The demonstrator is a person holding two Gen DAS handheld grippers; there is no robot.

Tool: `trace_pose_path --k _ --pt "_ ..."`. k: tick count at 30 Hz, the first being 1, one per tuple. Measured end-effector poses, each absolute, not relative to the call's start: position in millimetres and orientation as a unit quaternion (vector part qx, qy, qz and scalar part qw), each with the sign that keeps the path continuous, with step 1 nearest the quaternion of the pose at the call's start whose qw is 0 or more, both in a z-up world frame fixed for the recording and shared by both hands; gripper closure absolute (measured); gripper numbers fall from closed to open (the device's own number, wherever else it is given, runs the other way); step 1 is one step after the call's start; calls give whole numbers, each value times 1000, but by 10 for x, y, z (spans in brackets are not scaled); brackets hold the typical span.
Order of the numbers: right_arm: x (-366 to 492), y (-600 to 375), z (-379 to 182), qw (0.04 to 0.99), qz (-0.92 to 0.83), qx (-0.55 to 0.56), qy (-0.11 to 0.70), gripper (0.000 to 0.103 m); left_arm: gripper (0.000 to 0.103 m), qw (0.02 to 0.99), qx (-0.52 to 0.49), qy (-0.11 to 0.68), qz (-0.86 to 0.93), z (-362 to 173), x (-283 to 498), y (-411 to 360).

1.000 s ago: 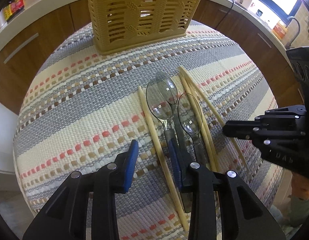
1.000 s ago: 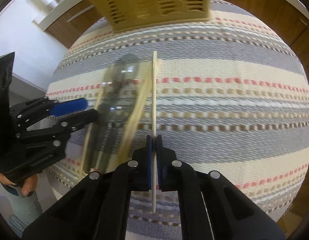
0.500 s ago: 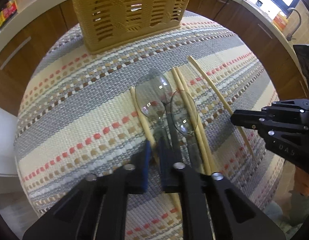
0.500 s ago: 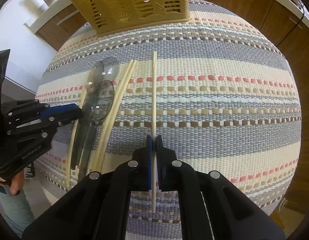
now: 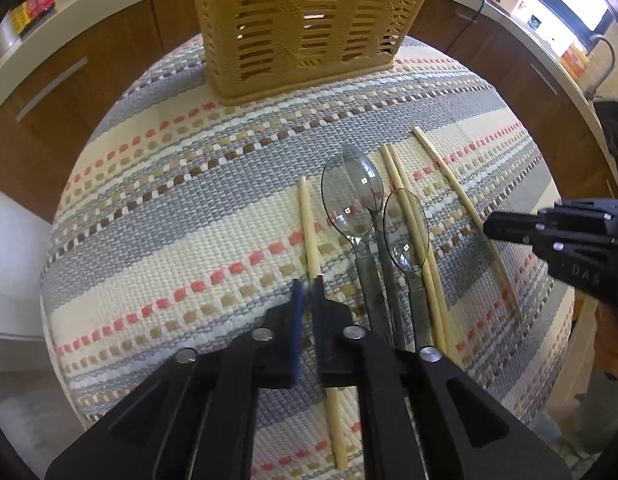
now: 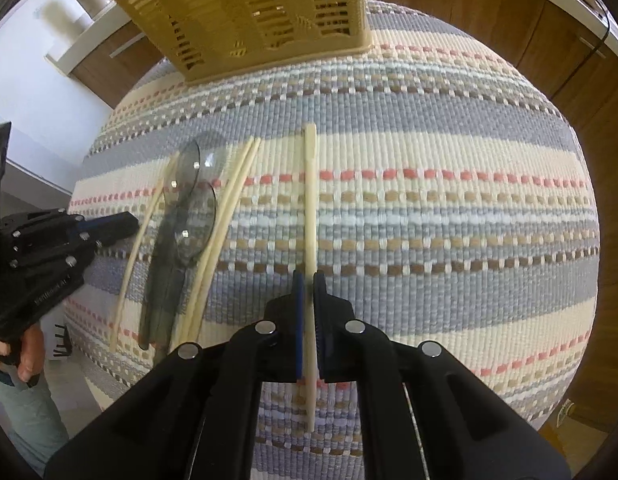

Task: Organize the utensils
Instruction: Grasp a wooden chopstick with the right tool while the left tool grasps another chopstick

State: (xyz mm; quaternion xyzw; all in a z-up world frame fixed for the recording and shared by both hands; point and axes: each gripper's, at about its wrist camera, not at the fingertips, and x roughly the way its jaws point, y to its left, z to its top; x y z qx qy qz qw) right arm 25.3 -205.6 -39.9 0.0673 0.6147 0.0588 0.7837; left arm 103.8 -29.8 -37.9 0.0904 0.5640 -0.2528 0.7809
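My left gripper (image 5: pixel 307 284) is shut on the leftmost chopstick (image 5: pixel 307 224), which lies along the woven mat. Right of it lie three clear spoons (image 5: pixel 351 208) and a pair of chopsticks (image 5: pixel 413 240). My right gripper (image 6: pixel 309 280) is shut on a separate chopstick (image 6: pixel 309 200), held just above the mat; this chopstick also shows in the left wrist view (image 5: pixel 461 196). The right gripper shows at the right edge of the left wrist view (image 5: pixel 489 226). The left gripper shows at the left of the right wrist view (image 6: pixel 129 222).
A tan slotted utensil basket (image 5: pixel 305 24) stands upright at the far edge of the striped mat (image 5: pixel 169 220); it also shows in the right wrist view (image 6: pixel 261 12). Brown cabinets and a white counter curve around the table.
My left gripper has closed from wide open onto the leftmost chopstick. My right gripper has lifted its chopstick away to the right of the pile.
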Motion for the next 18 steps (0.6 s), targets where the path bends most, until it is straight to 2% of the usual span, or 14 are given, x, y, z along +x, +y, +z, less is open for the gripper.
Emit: trace_pose_path --k 1,2,18 --pt "283 -2080 -392 783 59 67 615 97 80 778 98 564 -257 -372 1040 -331" --pt "313 -2100 -382 783 58 67 615 96 75 777 101 564 -261 -371 1042 -371" --pt "627 -2052 -353 776 94 73 620 96 76 744 151 587 -280 -432 1144 -654"
